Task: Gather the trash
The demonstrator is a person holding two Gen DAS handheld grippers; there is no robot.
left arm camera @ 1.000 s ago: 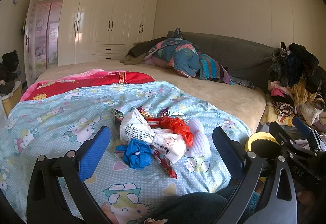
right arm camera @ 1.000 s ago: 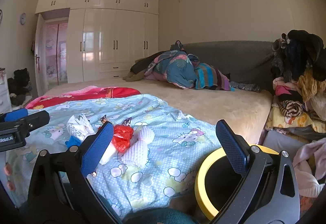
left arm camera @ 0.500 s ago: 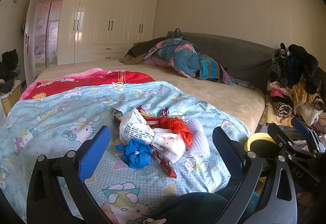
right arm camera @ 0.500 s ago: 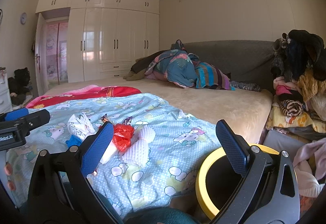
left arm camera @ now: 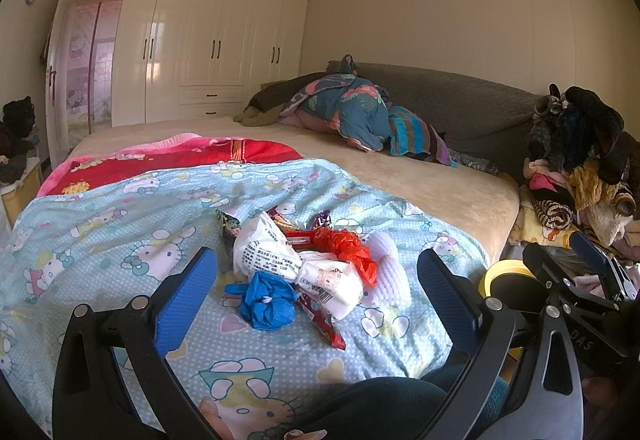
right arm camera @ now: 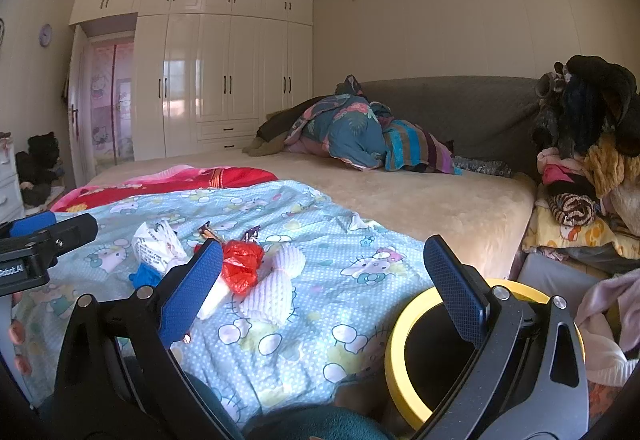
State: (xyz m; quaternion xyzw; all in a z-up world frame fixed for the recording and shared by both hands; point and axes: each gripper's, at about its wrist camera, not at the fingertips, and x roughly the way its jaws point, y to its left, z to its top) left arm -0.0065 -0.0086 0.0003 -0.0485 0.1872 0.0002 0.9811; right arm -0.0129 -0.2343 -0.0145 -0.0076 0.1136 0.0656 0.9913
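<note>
Left wrist view showed the left gripper (left arm camera: 316, 280) wide and empty over the trash pile (left arm camera: 308, 264) on the quilt (left arm camera: 100, 240). The right gripper (right arm camera: 324, 272), also wide and empty, hung near the yellow-rimmed bin (right arm camera: 394, 352). Closing on loose wrappers could have snagged quilt fabric or scattered pieces.

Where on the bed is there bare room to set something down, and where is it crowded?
Free: the beige mattress between the trash pile and the heaped bedding at the headboard; also the blue quilt left of the pile. Crowded: the pile itself and the clothes stack by the yellow-rimmed bin.
</note>
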